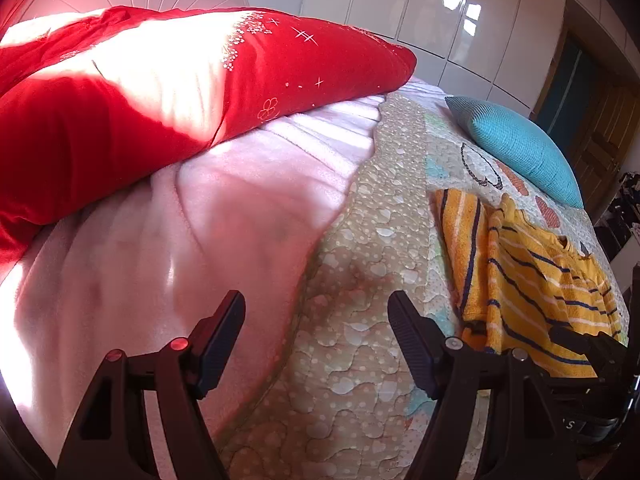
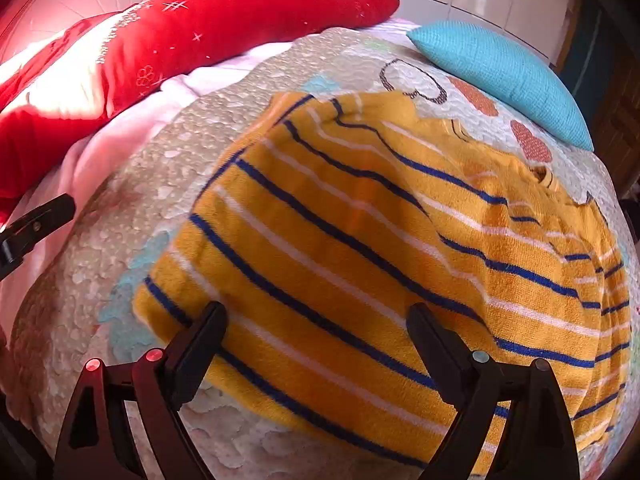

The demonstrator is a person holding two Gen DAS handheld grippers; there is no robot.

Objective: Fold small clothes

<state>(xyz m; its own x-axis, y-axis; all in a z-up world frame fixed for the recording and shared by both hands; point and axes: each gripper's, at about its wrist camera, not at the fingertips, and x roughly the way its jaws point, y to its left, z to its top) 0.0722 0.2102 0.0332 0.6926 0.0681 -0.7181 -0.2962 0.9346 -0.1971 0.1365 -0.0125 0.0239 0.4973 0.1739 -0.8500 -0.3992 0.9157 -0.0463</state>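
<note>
A quilted bed (image 1: 360,380) carries a red duvet (image 1: 120,100) along its far left edge and a teal cushion (image 2: 500,72) at the far right corner. The yellow striped top (image 2: 360,240) lies flat near the right edge. Both the right gripper (image 2: 316,320), over its hem, and the left gripper (image 1: 316,308), over bare quilt, are spread and hold nothing.

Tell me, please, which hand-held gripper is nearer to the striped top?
Right. The right hand-held gripper hangs open directly over the striped top; the left hand-held gripper is open off to its side, above the quilt.
</note>
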